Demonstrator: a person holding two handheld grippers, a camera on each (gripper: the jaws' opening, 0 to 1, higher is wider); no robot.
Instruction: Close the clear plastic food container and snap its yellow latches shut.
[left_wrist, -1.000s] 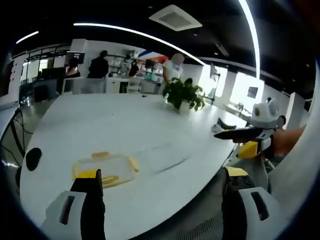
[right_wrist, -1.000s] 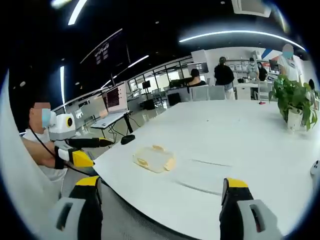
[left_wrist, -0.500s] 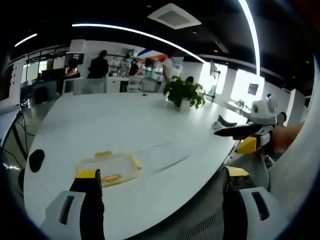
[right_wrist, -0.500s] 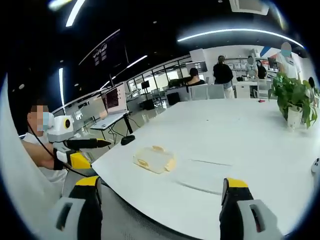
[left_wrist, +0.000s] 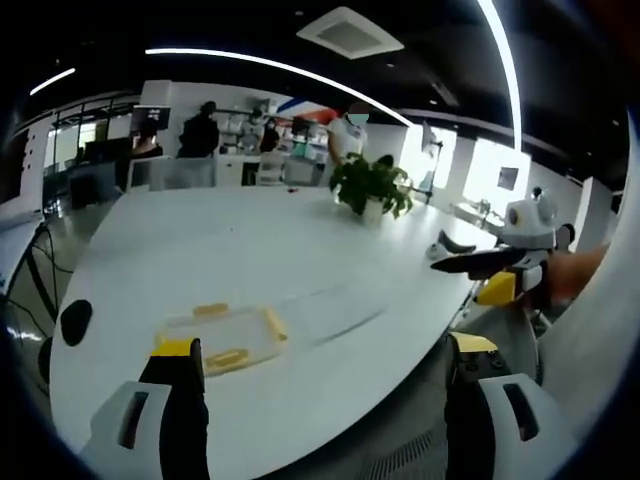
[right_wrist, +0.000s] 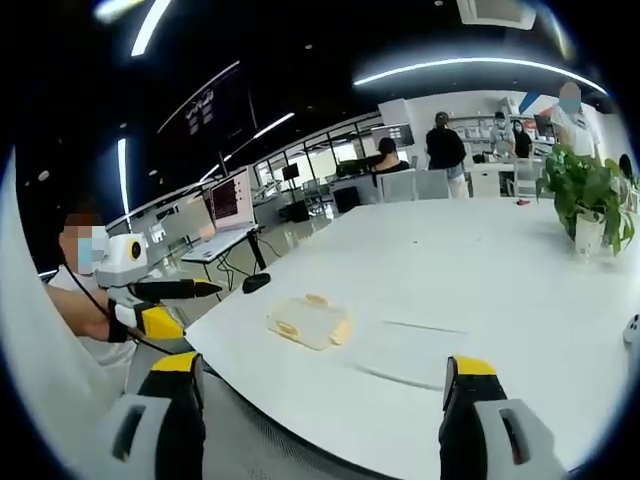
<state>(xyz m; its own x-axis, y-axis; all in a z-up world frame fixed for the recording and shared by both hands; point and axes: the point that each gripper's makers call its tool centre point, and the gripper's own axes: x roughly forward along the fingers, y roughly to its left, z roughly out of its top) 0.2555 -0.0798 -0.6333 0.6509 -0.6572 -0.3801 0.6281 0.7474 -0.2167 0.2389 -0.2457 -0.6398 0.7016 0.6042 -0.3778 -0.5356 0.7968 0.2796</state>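
The clear plastic food container rests near the white table's front edge, with yellow latches along its sides. A faint clear flat panel, perhaps the lid, lies on the table just right of it. In the left gripper view my left gripper is open, short of the table, its left jaw overlapping the container's near edge. My right gripper is also open with nothing between its jaws, off the table's edge. Each gripper appears in the other's view: the right gripper and the left gripper.
A potted plant stands far back on the table. A black mouse-like object lies at the table's left end. A white object sits near the right edge. Several people stand by desks in the background.
Both views have drifted only slightly. The container has not moved and both grippers stay open.
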